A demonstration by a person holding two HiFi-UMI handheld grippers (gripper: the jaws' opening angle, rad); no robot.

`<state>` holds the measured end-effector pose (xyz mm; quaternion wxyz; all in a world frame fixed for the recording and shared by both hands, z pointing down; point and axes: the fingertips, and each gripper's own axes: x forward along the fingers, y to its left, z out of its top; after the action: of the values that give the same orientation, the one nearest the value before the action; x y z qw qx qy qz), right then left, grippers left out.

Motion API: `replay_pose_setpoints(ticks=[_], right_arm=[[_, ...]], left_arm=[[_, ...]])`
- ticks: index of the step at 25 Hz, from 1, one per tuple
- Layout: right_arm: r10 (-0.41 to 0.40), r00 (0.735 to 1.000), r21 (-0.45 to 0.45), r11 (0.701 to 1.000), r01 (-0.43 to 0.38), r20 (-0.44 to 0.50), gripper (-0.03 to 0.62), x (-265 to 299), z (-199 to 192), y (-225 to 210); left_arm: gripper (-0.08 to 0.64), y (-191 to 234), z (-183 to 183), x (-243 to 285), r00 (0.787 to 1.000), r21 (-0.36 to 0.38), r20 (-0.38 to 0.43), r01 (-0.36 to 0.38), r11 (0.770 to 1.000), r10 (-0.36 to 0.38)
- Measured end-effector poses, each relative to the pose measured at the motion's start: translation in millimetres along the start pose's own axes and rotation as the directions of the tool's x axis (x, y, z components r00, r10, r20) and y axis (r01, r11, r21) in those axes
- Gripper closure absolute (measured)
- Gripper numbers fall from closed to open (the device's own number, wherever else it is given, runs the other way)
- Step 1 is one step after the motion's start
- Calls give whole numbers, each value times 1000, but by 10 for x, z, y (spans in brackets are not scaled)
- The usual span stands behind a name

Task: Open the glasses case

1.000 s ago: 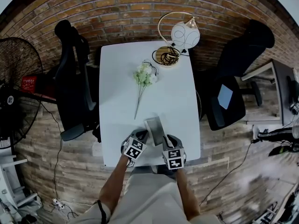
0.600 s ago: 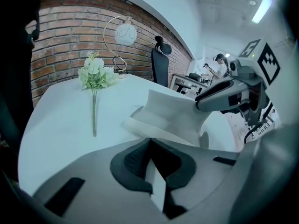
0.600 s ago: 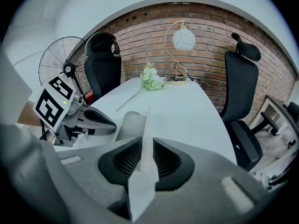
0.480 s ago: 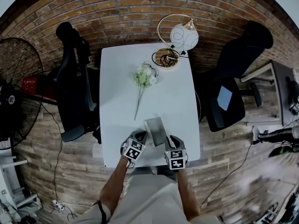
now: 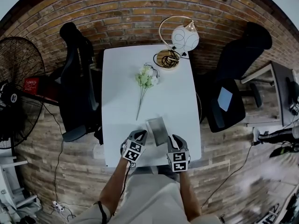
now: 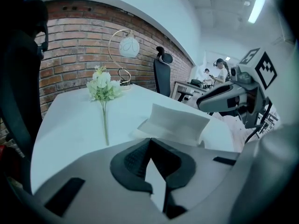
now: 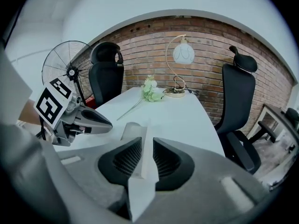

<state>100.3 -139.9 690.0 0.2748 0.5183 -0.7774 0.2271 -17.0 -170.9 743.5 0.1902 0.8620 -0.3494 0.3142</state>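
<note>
Left gripper (image 6: 149,141) has drawn back, pressed together; right gripper (image 7: 147,141) pinches the glasses case (image 5: 157,130) edge.

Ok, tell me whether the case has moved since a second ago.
No. In the head view the case keeps the same gap to the lower end of the stem and to the table's near edge.

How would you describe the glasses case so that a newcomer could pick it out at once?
Start at the white table before the brick wall, and go to its near edge, opposite the lamp. The glasses case sits there between the left gripper and the right gripper; unlike the flowers further up, it is a plain, pale grey, rectangular box.
</note>
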Motion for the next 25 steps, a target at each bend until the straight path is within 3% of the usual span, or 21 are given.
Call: replay_pose_setpoints(ticks=[7,13,25], right_arm=[[-27,993,-28,999,30,114,512,-155,314,23],[-76,975,-46,995,88,209,584,-379,575,59],[-108,944,-59,989,133,312,585,-670,960,164]], left_arm=[[557,15,432,-298,986,5,164,-24,1000,23],[555,-28,792,-613,958,11,285,-30,999,25],[557,-6,1212,-1031,901,17,433,-47,999,36]])
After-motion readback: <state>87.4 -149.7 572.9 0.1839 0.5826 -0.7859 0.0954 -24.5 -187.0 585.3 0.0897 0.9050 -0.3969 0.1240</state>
